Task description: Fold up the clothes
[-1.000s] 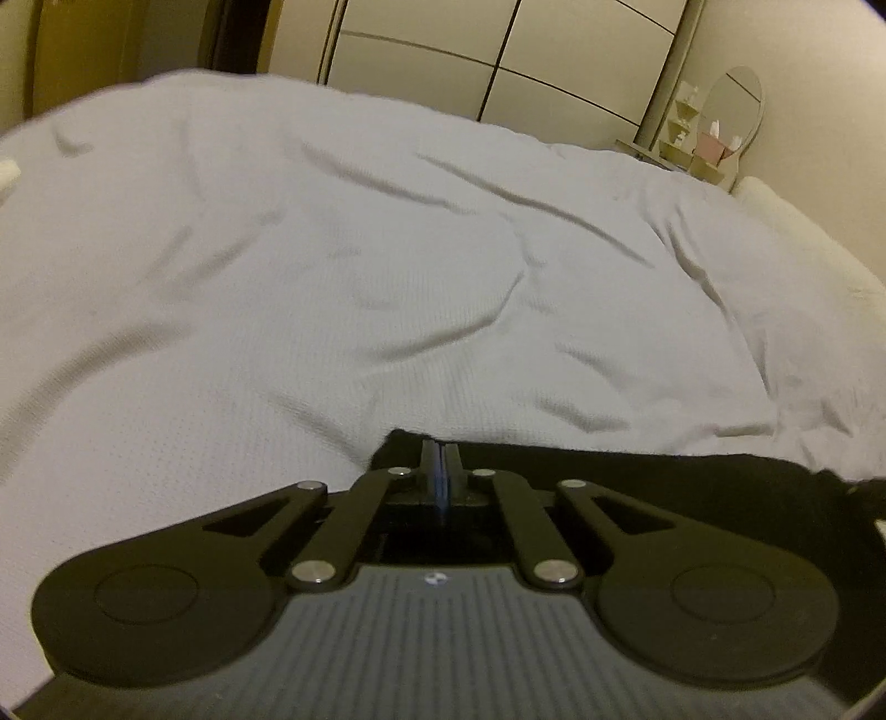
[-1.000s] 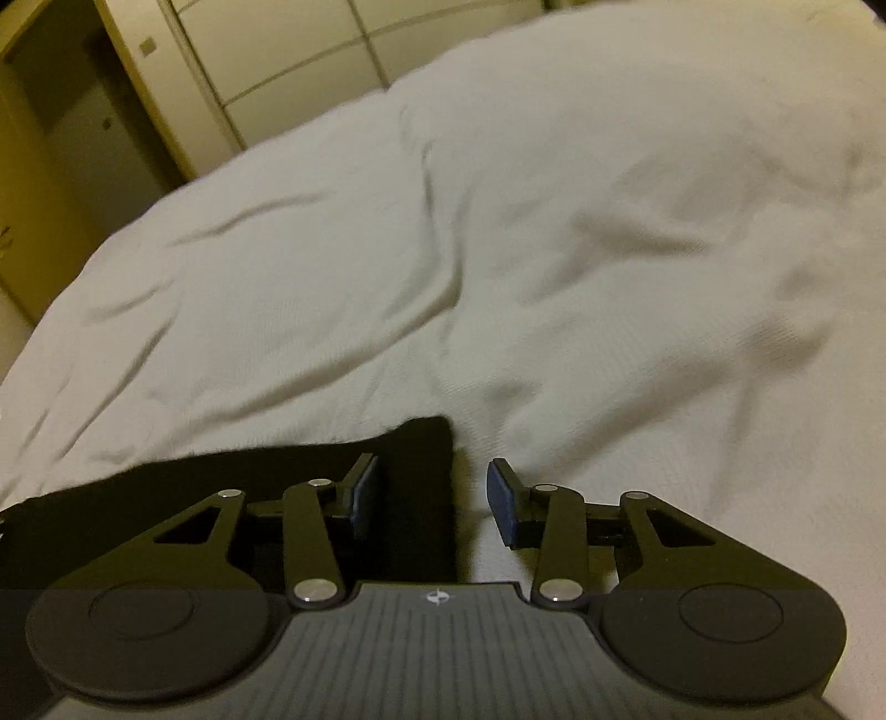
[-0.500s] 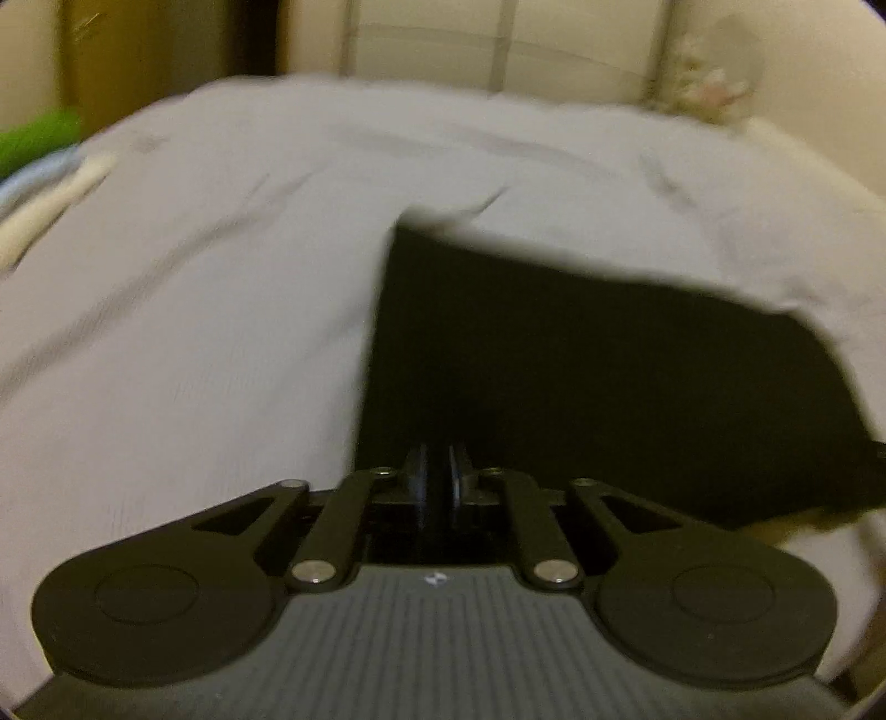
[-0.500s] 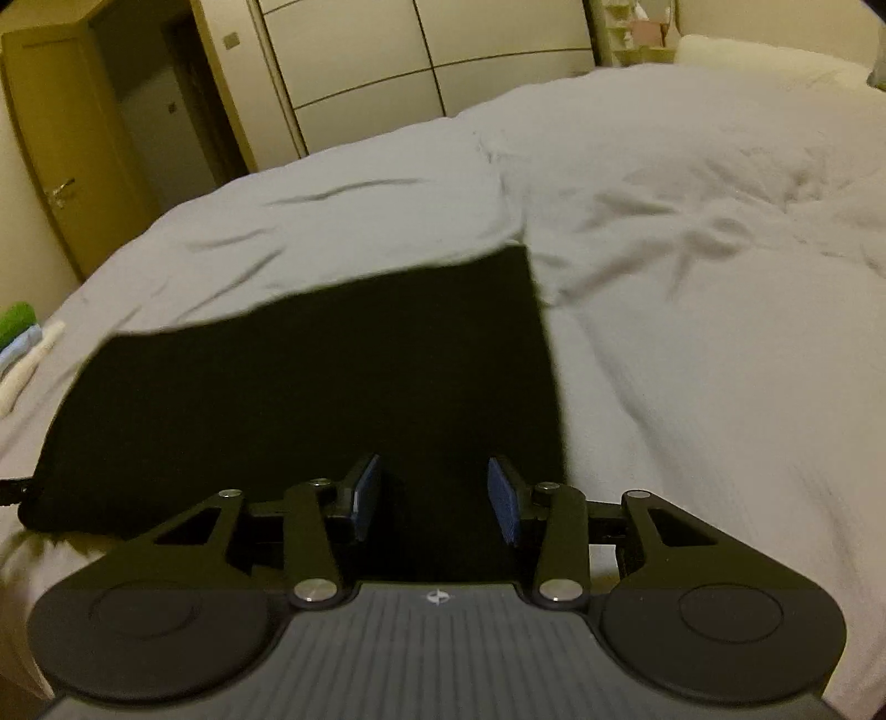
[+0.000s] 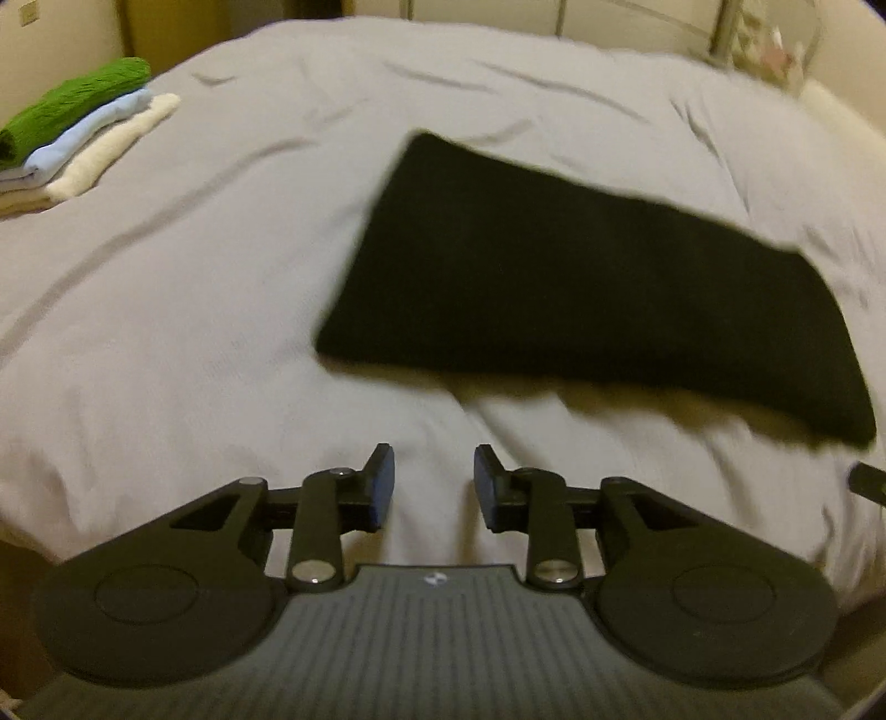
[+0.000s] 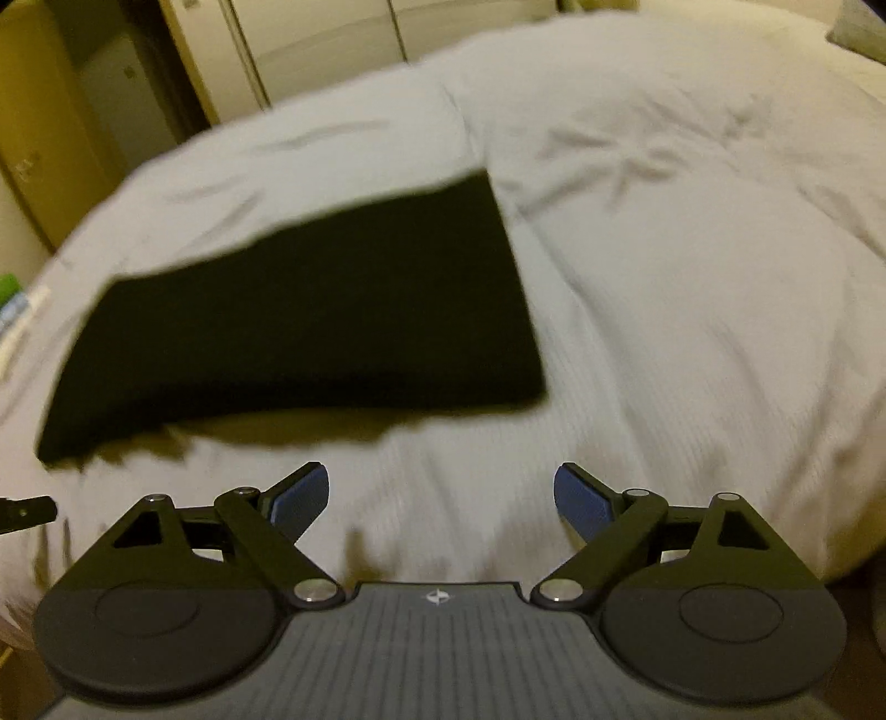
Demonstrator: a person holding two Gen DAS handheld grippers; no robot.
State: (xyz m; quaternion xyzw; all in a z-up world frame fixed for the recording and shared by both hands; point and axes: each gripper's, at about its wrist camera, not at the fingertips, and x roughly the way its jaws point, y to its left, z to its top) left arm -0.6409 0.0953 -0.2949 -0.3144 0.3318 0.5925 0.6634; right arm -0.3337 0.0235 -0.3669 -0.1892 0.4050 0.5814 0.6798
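Observation:
A black folded garment [image 5: 581,288] lies flat on the grey bed cover; it also shows in the right wrist view [image 6: 310,327]. My left gripper [image 5: 434,484] is open and empty, a little short of the garment's near edge. My right gripper [image 6: 441,498] is wide open and empty, also short of the near edge, toward the garment's right end. Neither gripper touches the garment.
A stack of folded clothes [image 5: 77,127], green on top of light blue and cream, sits at the far left of the bed [image 5: 194,332]. Wardrobe doors [image 6: 332,33] and a wooden door stand behind. A pillow lies at the far right.
My left gripper has let go of the black garment and opened. Both grippers have drawn back from it, and the right jaws have opened wider. The garment now lies folded on the bed.

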